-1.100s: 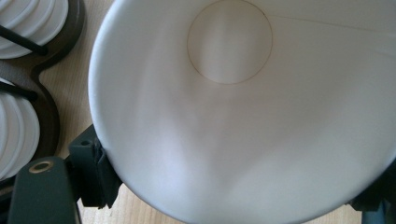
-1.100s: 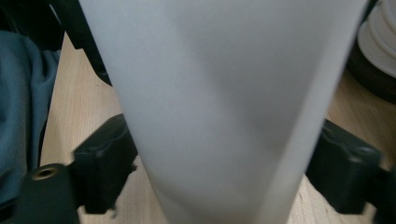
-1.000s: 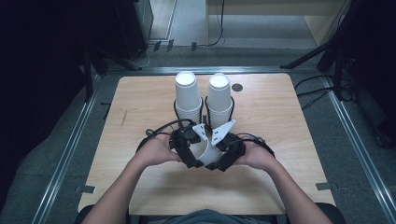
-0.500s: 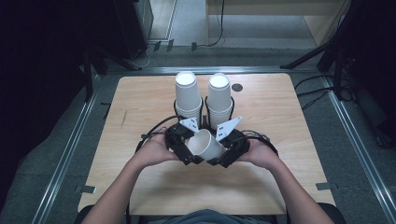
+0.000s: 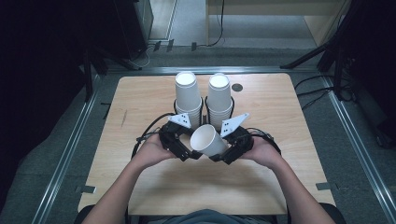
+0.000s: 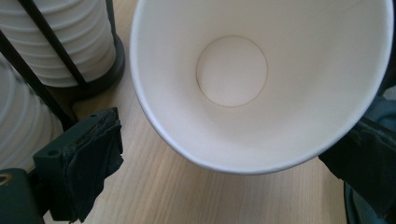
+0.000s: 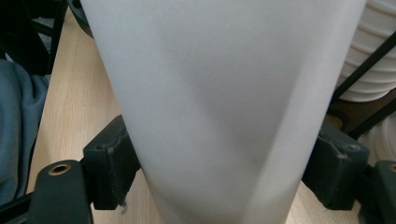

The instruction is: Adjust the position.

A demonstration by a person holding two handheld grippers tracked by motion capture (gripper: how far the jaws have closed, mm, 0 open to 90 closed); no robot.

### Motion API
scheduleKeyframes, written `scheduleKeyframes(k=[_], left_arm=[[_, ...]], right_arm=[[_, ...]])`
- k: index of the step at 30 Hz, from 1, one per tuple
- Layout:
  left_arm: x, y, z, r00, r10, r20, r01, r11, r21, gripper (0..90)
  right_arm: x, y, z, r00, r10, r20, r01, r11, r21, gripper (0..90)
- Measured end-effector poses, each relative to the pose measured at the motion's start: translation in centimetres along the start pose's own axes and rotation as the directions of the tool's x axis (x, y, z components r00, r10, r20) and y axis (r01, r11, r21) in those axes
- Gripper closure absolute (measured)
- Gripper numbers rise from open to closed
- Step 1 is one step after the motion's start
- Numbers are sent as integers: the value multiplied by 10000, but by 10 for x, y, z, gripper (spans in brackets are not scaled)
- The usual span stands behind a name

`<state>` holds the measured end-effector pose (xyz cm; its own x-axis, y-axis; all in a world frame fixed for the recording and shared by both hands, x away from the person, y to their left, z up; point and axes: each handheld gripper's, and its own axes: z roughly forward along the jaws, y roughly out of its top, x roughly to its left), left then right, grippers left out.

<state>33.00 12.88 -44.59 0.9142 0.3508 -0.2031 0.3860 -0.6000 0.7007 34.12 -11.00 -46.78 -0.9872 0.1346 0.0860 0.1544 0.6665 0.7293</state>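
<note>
The right gripper is seen clenched around a white paper cup: in the right gripper view its two black jaws press against opposite sides of the cup's wall. The cup is held tilted above the light wooden counter, near the counter's centre, with its open mouth turned toward 9 o'clock, facing the left gripper. In the left gripper view the cup's white interior and round bottom are looked into directly, and the left gripper's jaws are spread wide to either side of the rim, released and apparently not touching it. The two grippers are held by the person's hands, the left hand at 9 o'clock of the cup and the right hand at 3 o'clock.

Just beyond the cup, at 12 o'clock, two tall stacks of white paper cups are stood side by side in black wire holders, the left stack and the right stack close together. A small dark round spot is seen on the counter at about 1 o'clock of the stacks.
</note>
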Motion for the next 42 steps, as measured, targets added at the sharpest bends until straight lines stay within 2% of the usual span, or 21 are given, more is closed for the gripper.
scheduleKeyframes(k=[2,10,13,25,31,33,34,37,42], left_arm=[[0,-1,0,10000,-41,-53,40,9999,-132,7],[-1,0,2,9990,-335,285,348,9982,-479,7],[-3,2,5,9991,-349,256,363,9975,-598,0],[-7,6,13,9991,-277,317,310,9938,-1068,0],[-11,7,17,9997,-207,112,218,9938,-1087,1],[-12,6,15,9999,-105,116,119,9918,-1269,66],[-12,6,14,9999,-105,107,119,9914,-1304,68],[-11,6,14,9998,-142,127,158,9912,-1317,86],[-11,6,15,9998,-135,125,147,9948,-1009,104]], right_arm=[[0,0,-1,10000,4,28,-4,10000,-31,210],[0,0,1,10000,-7,-39,6,10000,-85,210],[2,1,2,9999,44,-99,-45,9999,-111,210],[3,3,9,9993,41,-363,-50,9997,-245,209],[5,4,13,9989,-3,-472,-3,9999,-121,209],[6,5,13,9990,-38,-450,34,10000,-91,210],[6,4,13,9990,-12,-457,7,9999,-127,210],[6,5,12,9988,-38,-485,30,9999,-164,212],[5,3,14,9988,39,-485,-39,10000,-6,208]])
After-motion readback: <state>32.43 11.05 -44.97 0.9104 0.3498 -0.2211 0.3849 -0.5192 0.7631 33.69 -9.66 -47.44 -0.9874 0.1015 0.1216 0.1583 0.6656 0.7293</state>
